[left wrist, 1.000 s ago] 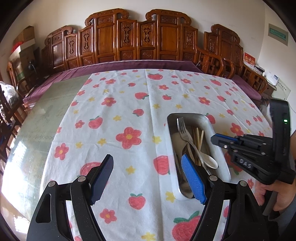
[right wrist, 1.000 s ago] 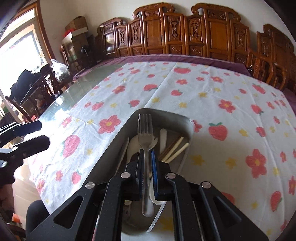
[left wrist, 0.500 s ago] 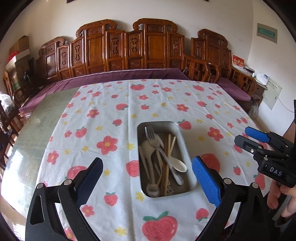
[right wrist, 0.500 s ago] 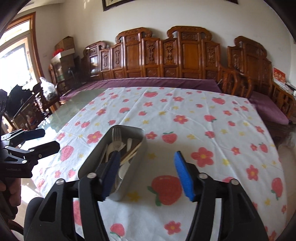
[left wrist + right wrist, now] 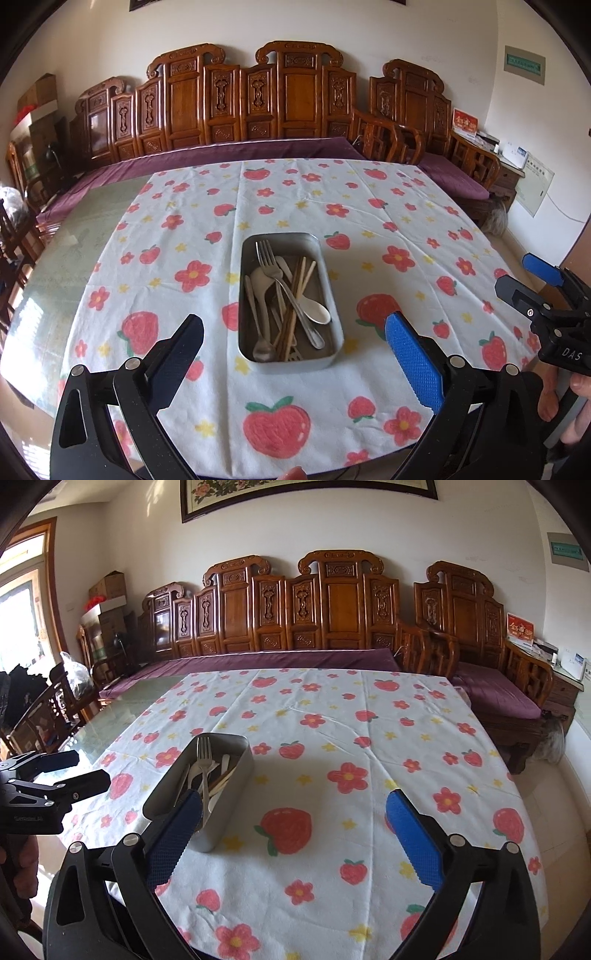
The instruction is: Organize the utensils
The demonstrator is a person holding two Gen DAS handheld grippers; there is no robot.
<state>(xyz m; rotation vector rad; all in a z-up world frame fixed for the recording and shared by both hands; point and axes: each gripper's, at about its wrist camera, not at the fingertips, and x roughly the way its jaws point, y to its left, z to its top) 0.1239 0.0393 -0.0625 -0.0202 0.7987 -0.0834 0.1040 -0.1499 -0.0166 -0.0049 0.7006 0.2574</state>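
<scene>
A metal tray (image 5: 330, 280) sits on the strawberry-print tablecloth (image 5: 369, 206). It holds a metal fork (image 5: 267, 258), spoons (image 5: 317, 312) and wooden chopsticks (image 5: 301, 277). My left gripper (image 5: 295, 354) is open and empty, pulled back above the table's near edge, in line with the tray. My right gripper (image 5: 295, 830) is open and empty, right of the tray (image 5: 236, 775). The right gripper also shows at the right edge of the left wrist view (image 5: 532, 280), and the left gripper at the left of the right wrist view (image 5: 79, 768).
A carved wooden bench (image 5: 258, 107) with a purple cushion runs behind the table. Bare glass tabletop (image 5: 74, 229) lies left of the cloth. Chairs and boxes (image 5: 74, 686) stand at the left, a side cabinet (image 5: 565, 686) at the right.
My right gripper let go of the fork into the tray, opened and drew back to the right. My left gripper also pulled back and up from the tray.
</scene>
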